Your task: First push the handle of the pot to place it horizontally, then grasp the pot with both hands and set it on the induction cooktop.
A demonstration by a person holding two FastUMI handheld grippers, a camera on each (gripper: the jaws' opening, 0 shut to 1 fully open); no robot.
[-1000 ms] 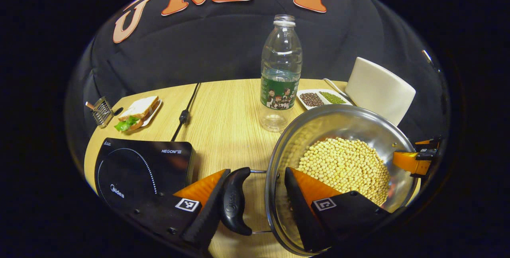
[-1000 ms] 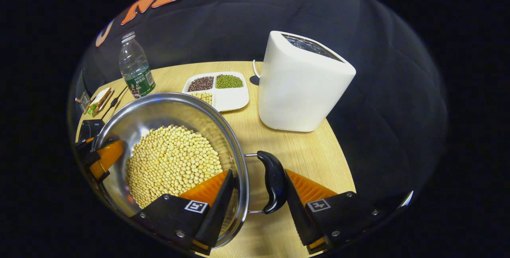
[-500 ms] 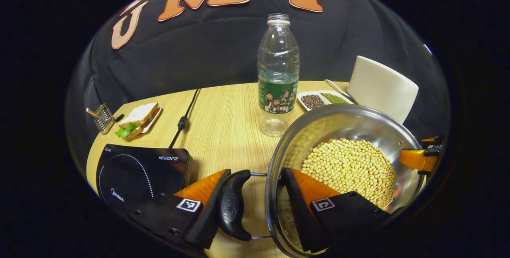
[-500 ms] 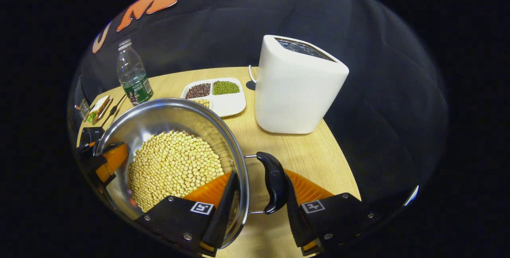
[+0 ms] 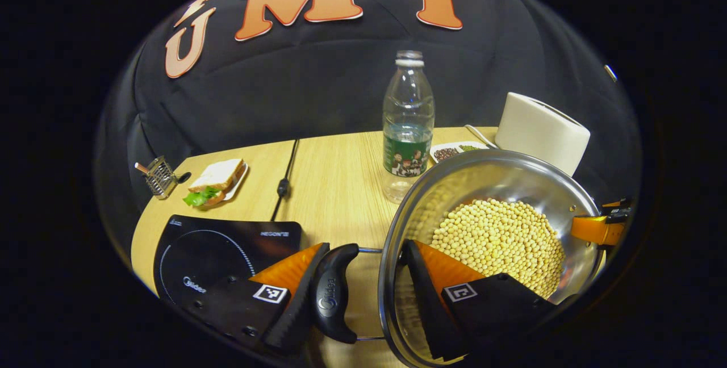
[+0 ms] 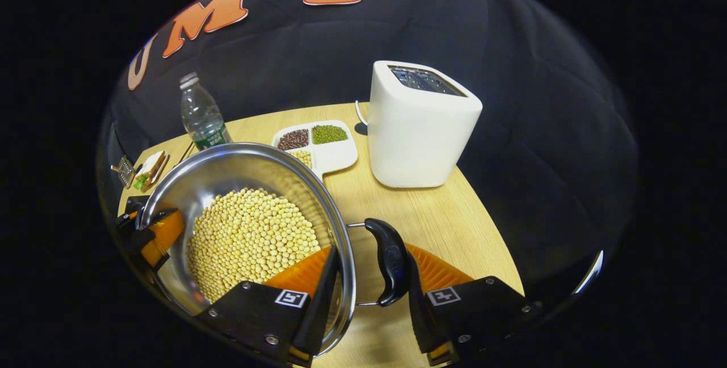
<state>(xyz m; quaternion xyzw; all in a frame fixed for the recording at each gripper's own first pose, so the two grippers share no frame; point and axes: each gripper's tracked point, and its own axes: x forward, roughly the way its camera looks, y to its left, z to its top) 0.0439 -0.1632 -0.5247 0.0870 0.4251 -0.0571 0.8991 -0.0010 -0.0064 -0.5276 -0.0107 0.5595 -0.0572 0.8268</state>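
In the left gripper view, the left hand-held gripper is closed down over one side of the steel pot: one finger presses the outer face of the black left handle, the other sits inside the rim against the wall, beside the soybeans. In the right gripper view, the right hand-held gripper is clamped the same way on the black right handle and the rim.

The pot is held over the desk, to the right of the induction cooktop, whose face carries the word "Midea"; its other marking is too blurred to read.

Farther off stand a clear bottle with a green label, a sandwich on a plate and a small wire rack.

The right gripper view gives the white toaster in full and the divided dish of dark, green and pale beans.
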